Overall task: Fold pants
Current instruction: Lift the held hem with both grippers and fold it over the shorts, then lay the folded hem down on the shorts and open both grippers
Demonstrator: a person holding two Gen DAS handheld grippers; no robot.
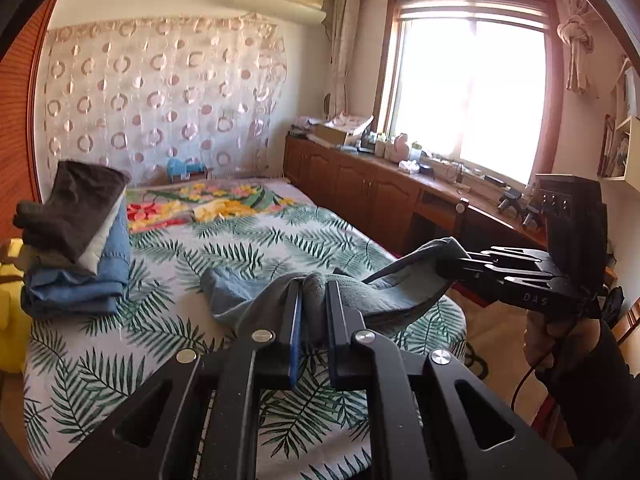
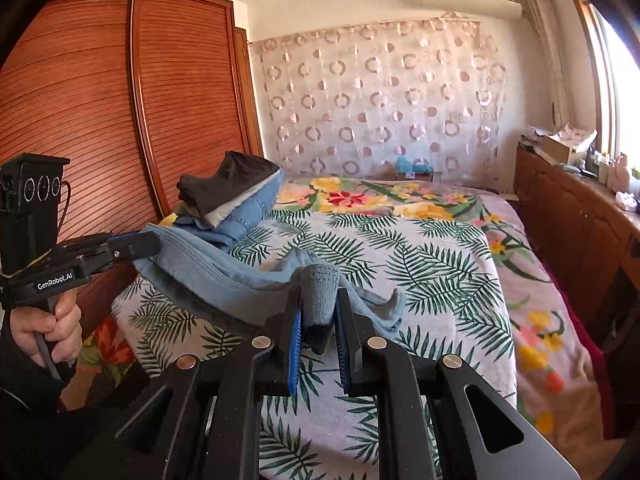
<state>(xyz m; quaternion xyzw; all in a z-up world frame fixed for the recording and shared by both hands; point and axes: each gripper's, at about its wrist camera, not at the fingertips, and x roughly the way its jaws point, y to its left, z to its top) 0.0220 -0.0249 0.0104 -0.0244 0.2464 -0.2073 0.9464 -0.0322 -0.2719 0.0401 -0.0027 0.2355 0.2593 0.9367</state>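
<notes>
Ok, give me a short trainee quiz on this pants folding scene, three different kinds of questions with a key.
1. True or false: both grippers are shut on the pale blue pants.
2. Where does the stack of folded clothes lie? A) on the leaf-print bed B) on the cabinet under the window C) on the floor
3. Fill in: the far end of the pants rests on the ____.

Key: 1 true: the left gripper and right gripper each pinch a bunch of the fabric. 2 A. 3 bed.

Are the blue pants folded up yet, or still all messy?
Still messy. The blue pants hang bunched between the left tool and right tool, one end trailing on the bed.
</notes>
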